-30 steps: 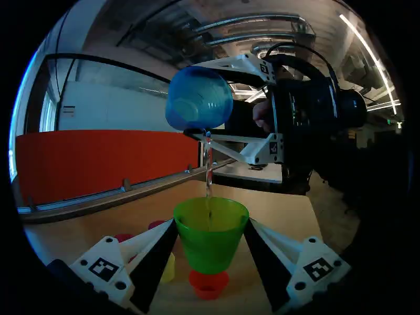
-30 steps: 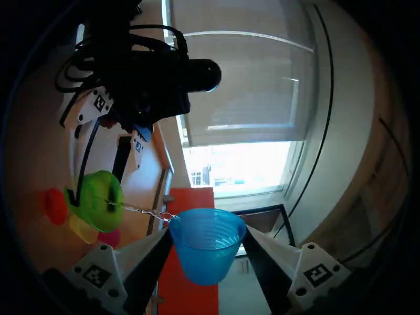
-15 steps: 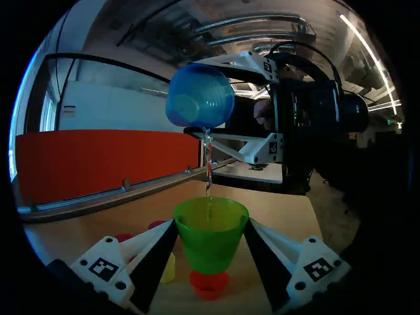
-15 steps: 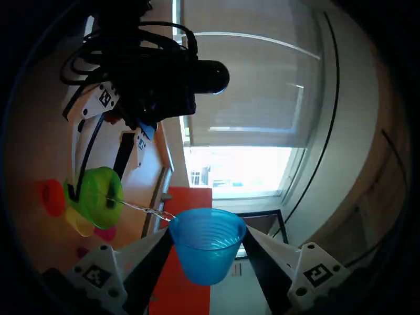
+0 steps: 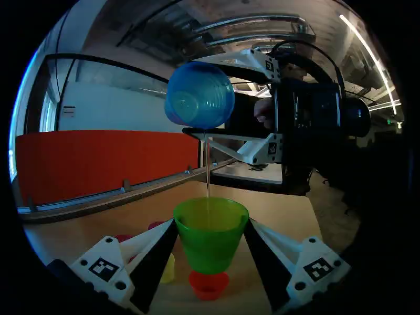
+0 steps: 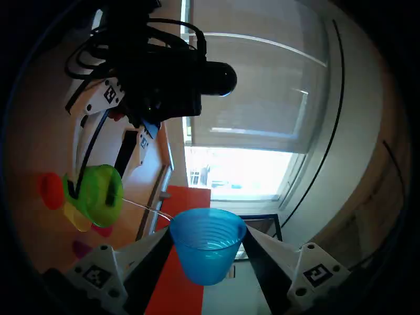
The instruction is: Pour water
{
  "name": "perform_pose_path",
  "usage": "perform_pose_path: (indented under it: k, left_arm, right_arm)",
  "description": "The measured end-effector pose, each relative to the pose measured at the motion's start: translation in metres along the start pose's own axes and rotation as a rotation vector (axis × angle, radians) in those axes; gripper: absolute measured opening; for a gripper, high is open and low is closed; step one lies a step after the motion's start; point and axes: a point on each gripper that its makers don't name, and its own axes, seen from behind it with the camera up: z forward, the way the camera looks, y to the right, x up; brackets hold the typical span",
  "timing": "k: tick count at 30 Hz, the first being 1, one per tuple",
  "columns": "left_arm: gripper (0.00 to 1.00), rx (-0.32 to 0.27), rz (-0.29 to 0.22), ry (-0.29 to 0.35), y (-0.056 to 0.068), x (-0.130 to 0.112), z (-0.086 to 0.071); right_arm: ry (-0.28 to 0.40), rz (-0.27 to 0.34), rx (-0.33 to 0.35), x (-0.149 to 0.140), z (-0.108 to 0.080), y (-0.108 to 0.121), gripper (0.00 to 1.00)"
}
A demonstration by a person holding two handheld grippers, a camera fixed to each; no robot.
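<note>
Now, in the left gripper view, the left claw (image 5: pixel 211 227) pinches the green cup (image 5: pixel 211 241) by its sides and holds it upright above the tabletop (image 5: pixel 273 210). At 12 o'clock from it, well apart, the blue cup (image 5: pixel 199 94) lies tipped on its side, clamped between the fingers of the right claw (image 5: pixel 209 101). A hand (image 5: pixel 261 113) shows behind that claw. The water (image 5: pixel 208 168) falls from the blue rim into the green cup. Half a second ago it was a thick, beaded strand; it is now a thin, smooth thread. Below the green cup, a red cup (image 5: pixel 209 284) sits at 6 o'clock and a yellow cup (image 5: pixel 168 268) at 8 o'clock.

In the right gripper view, the right claw (image 6: pixel 208 237) grips the blue cup (image 6: pixel 208 254) on both sides, with only a shallow pool left inside, lower than a second ago. The water (image 6: pixel 147 207) leaves its rim toward 10 o'clock as a fine line, no longer rippled, and reaches the green cup (image 6: pixel 100 195), which the left claw (image 6: pixel 93 198) clasps. The red cup (image 6: pixel 50 190) lies at 9 o'clock of the green one, and the yellow cup (image 6: pixel 76 218) at 7 o'clock.
</note>
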Motion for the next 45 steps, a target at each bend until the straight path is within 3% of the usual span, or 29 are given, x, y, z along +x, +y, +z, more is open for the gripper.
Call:
perform_pose_path:
  k: [14,17,21,24,30,38,45]
  left_arm:
    - [0.86,0.001,-0.001,0.001,0.000,0.000,0.001]
    - [0.86,0.002,-0.001,0.002,0.000,0.001,0.001]
    - [0.86,0.004,0.000,0.001,-0.001,0.001,0.001]
    - [0.86,0.006,0.001,0.000,-0.001,0.001,0.001]
    - [0.86,0.012,0.002,-0.001,-0.003,0.001,0.000]
    - [0.86,0.030,0.005,-0.006,-0.009,0.003,0.000]
    - [0.86,0.042,0.009,-0.008,-0.013,0.006,-0.002]
  right_arm:
    - [0.002,-0.009,-0.007,0.001,0.000,0.001,0.91]
    - [0.003,0.005,-0.010,0.001,-0.001,0.001,0.91]
    - [0.008,0.069,-0.018,0.001,-0.002,0.001,0.91]
    - [0.009,0.153,-0.022,-0.002,-0.003,-0.003,0.91]
    - [-0.002,0.381,-0.022,-0.012,-0.010,-0.016,0.91]
    - [-0.035,0.793,-0.027,-0.027,-0.021,-0.036,0.91]
    - [0.000,1.126,-0.011,-0.021,-0.028,-0.046,0.91]
